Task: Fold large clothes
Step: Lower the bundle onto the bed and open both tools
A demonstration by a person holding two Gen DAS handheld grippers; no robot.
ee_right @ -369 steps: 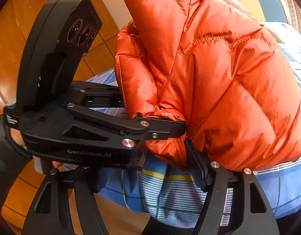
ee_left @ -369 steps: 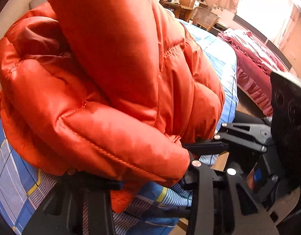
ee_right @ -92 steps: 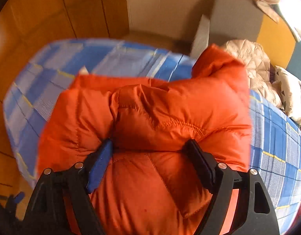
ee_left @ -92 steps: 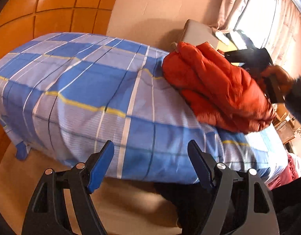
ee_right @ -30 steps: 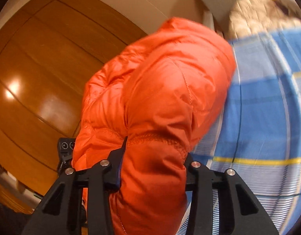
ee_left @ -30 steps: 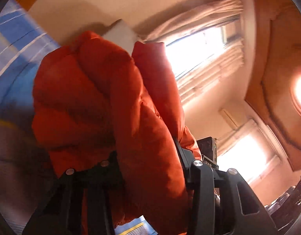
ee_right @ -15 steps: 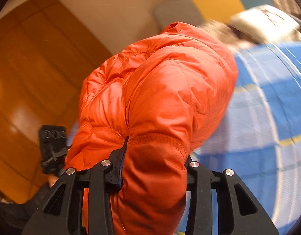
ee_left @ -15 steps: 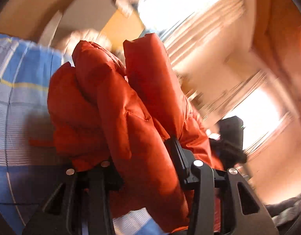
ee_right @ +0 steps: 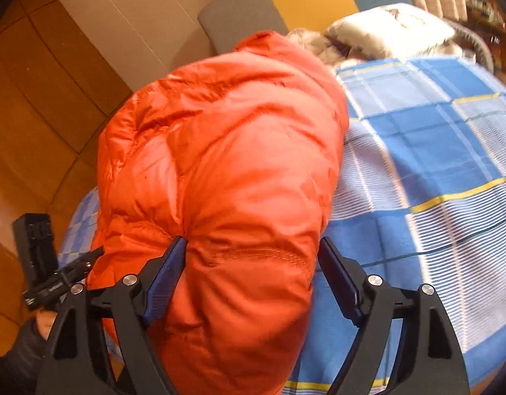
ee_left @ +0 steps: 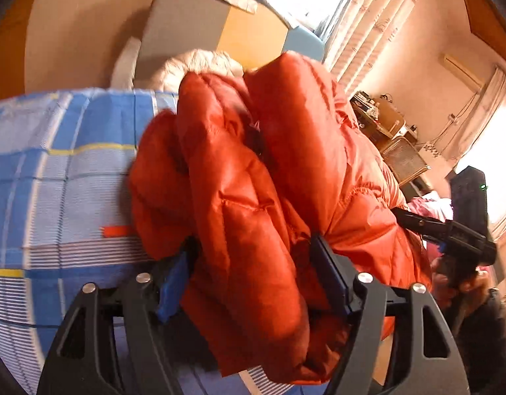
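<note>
A bundled orange puffer jacket [ee_left: 253, 204] fills both views, held above the blue checked bed. My left gripper [ee_left: 253, 273] is shut on one end of the folded jacket, its thick folds between the jaws. My right gripper [ee_right: 253, 270] is shut on the other end of the jacket [ee_right: 226, 151], jaws spread wide around the padding. The right gripper also shows at the right of the left wrist view [ee_left: 450, 230]. The left gripper shows at the lower left of the right wrist view [ee_right: 55, 276].
The bed with a blue, white and yellow checked sheet [ee_right: 434, 164] lies beneath. A cream fluffy garment [ee_left: 200, 65] and a white pillow [ee_right: 391, 29] lie at the bed's head. A grey and yellow headboard [ee_right: 285, 3] is behind. A desk [ee_left: 391, 131] stands by the window.
Both grippers have swung the jacket bundle round over the bed; the jaws stand a little wider on it than half a second ago. The headboard and pillow have come into view.
</note>
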